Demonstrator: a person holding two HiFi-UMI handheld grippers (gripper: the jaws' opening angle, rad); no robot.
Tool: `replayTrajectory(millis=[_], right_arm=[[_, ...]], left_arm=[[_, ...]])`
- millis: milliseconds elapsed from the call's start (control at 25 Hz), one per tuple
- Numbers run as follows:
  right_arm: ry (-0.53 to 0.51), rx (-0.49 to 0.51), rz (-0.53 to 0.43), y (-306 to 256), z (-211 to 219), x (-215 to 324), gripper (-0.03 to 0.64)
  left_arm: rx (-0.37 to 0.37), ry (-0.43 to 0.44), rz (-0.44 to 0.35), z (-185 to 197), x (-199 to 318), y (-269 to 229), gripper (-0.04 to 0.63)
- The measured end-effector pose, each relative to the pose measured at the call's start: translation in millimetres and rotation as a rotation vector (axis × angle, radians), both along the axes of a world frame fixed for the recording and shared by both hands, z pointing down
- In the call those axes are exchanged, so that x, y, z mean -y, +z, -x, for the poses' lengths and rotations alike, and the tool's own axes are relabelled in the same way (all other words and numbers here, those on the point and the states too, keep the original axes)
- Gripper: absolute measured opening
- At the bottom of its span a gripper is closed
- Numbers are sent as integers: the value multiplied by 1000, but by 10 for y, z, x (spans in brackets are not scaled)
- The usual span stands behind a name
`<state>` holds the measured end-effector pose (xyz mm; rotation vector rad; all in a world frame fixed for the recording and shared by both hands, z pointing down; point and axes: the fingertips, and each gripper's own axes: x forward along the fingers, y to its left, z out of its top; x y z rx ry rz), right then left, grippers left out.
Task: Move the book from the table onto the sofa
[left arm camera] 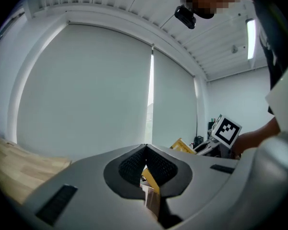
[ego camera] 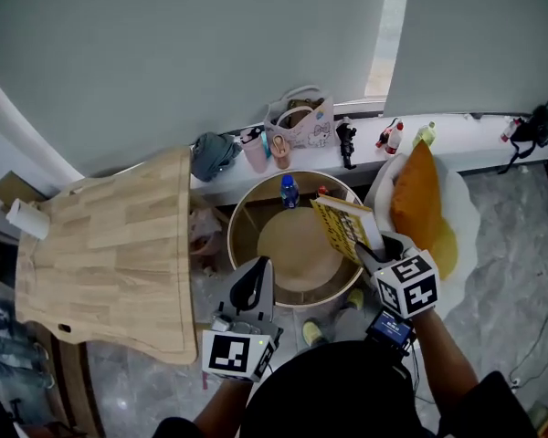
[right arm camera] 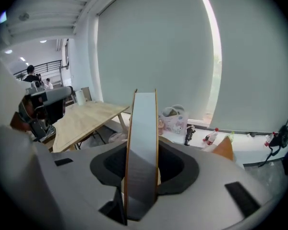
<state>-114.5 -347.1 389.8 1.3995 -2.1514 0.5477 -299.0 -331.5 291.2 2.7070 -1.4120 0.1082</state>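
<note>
The book (ego camera: 344, 225), yellow-covered with black print, is held up in the air over the right rim of a round wooden table (ego camera: 256, 206). My right gripper (ego camera: 370, 246) is shut on its lower corner. In the right gripper view the book (right arm camera: 142, 143) stands edge-on between the pads, which press on both covers. Just right of it lies a white seat (ego camera: 464, 210) with an orange cushion (ego camera: 417, 199). My left gripper (ego camera: 252, 286) hovers near the round table's front rim, shut with nothing in it. Its pads (left arm camera: 134, 164) meet at the tip, and the book (left arm camera: 182, 146) shows beyond.
A large light-wood table (ego camera: 110, 249) fills the left. On the round table stands a blue bottle (ego camera: 289, 190). The white windowsill (ego camera: 475, 135) at the back carries a pink bag (ego camera: 303, 123), small bottles and a figurine. Grey marbled floor (ego camera: 521, 272) lies on the right.
</note>
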Motion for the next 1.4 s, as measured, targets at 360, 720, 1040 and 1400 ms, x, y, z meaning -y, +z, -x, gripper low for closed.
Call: replayTrajectory(millis=[360,720,1040,1400], right_arm=[[214,-58,-111,-568,-856,-398,150],[386,-64,-148,-628,-1473,-674,150],[544,-44,-144,-611,-2209,-1072,151],[674,-28,-109,-430,-3184,-1527,150]], left_arm=[[-23,160,5,-600,-92,66,5],[-22,306,10,-1227,-130,167,5],[10,473,13,-2146,-237,138,5],[34,612,21,-3309,-448,167,5]])
